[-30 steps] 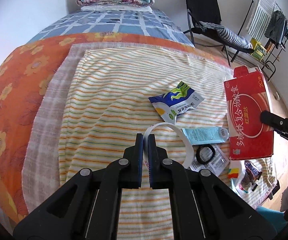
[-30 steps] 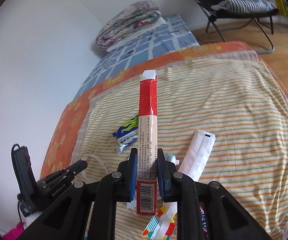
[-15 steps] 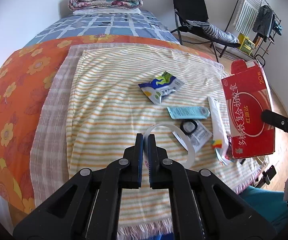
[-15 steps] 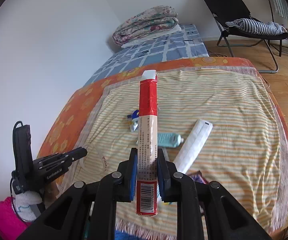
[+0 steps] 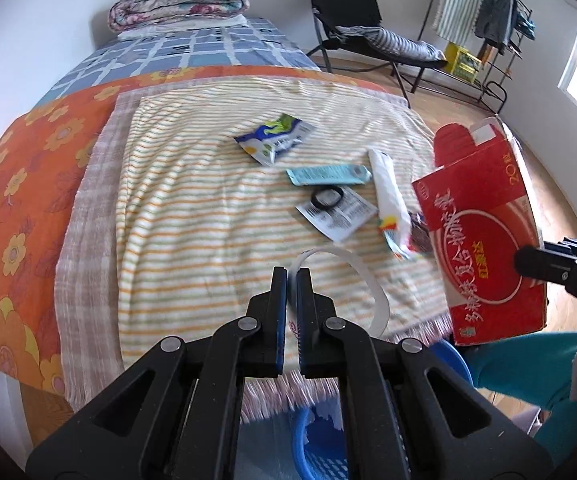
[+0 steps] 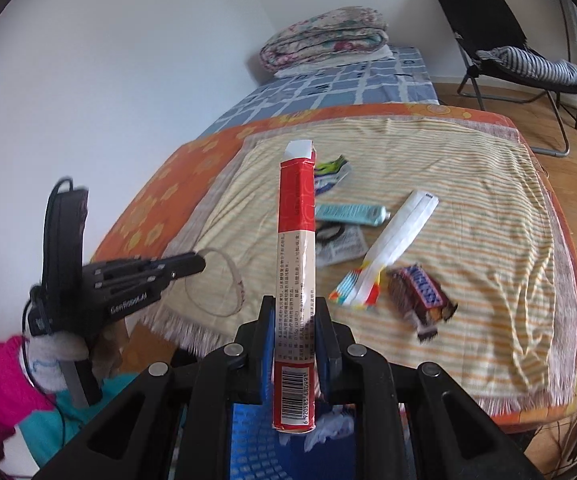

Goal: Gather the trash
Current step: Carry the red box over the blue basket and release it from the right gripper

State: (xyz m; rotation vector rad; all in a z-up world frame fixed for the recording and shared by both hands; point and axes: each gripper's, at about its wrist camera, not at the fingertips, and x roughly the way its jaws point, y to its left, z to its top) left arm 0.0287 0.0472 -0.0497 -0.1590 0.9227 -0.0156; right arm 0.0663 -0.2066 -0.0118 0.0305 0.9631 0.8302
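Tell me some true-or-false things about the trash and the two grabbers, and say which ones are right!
1. The right gripper is squeezing a red box. True.
2. The left gripper is empty. False: it is shut on a white strip that curls into a loop.
3. A chocolate bar lies on the striped blanket. True.
4. The blue basket sits on top of the bed. False: it is down below the bed's edge, under the right gripper.
5. The blue snack bag is already in the basket. False: it lies on the blanket.
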